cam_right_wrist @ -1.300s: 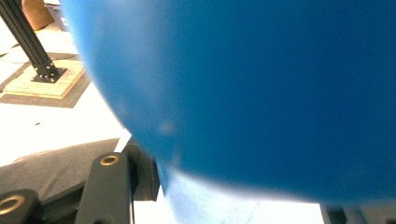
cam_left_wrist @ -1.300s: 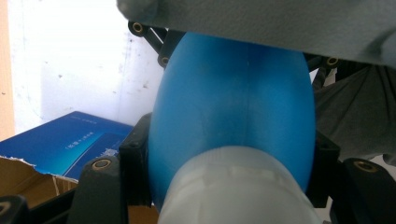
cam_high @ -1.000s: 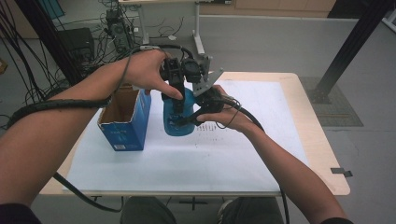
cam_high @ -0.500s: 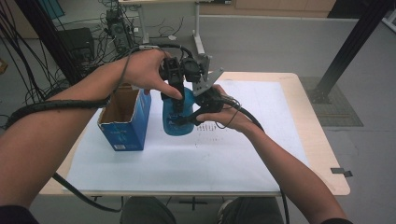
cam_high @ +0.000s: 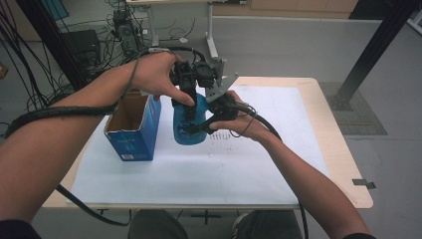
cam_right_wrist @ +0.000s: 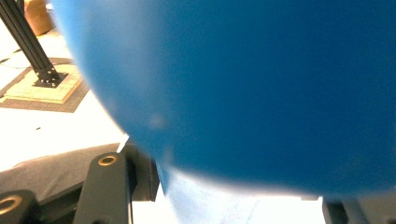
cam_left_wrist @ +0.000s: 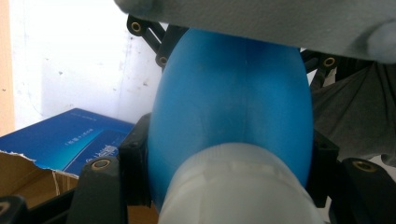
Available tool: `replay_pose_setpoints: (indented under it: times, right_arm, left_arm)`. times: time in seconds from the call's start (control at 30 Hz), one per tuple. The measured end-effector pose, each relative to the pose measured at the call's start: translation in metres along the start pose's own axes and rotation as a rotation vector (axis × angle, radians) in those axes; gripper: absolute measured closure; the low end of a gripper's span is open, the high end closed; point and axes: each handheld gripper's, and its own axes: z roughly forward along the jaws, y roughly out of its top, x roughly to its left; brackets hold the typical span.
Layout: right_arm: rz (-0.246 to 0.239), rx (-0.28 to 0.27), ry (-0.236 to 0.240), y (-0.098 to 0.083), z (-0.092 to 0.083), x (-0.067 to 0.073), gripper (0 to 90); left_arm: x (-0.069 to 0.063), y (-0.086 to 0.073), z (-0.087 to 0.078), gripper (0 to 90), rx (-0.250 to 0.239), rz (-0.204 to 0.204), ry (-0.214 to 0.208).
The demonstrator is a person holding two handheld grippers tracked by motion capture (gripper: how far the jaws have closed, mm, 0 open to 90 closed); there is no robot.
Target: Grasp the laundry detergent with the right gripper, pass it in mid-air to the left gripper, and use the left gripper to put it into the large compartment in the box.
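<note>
A blue plastic bottle (cam_high: 191,128) with a white cap stands upright on the white sheet, just right of the blue box. My left gripper (cam_high: 186,110) comes down from above and is shut on the bottle's upper part. In the left gripper view the bottle (cam_left_wrist: 229,102) swells between the two black jaws, with the white cap (cam_left_wrist: 233,186) nearest the camera. My right gripper (cam_high: 195,129) reaches in from the right and is shut on the bottle's lower body. In the right gripper view the blue bottle (cam_right_wrist: 261,84) sits blurred, tight between the jaws.
An open blue cardboard box (cam_high: 132,130) with a torn flap stands left of the bottle, close to it. A white paper sheet (cam_high: 209,172) covers most of the wooden table (cam_high: 343,167). Cables, a black post and another desk stand beyond the far edge.
</note>
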Motion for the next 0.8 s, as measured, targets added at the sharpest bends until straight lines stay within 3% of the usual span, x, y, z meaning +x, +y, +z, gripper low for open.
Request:
replay_pose_setpoints:
  times: [0.7, 0.77, 0.8]
  right_arm:
    - [0.024, -0.004, -0.013, -0.0008, -0.0011, -0.0005, 36.8]
    - [0.030, -0.006, -0.018, -0.0010, -0.0015, -0.0006, 34.7]
    - [0.043, -0.008, -0.035, -0.0013, -0.0018, -0.0009, 29.4]
  left_arm:
    - [0.0023, 0.0000, -0.0016, 37.5, -0.001, -0.016, -0.007]
    - [0.0028, -0.0002, -0.0024, 37.5, 0.000, -0.018, -0.009]
    - [0.0032, -0.0008, -0.0029, 37.5, -0.006, -0.024, -0.013]
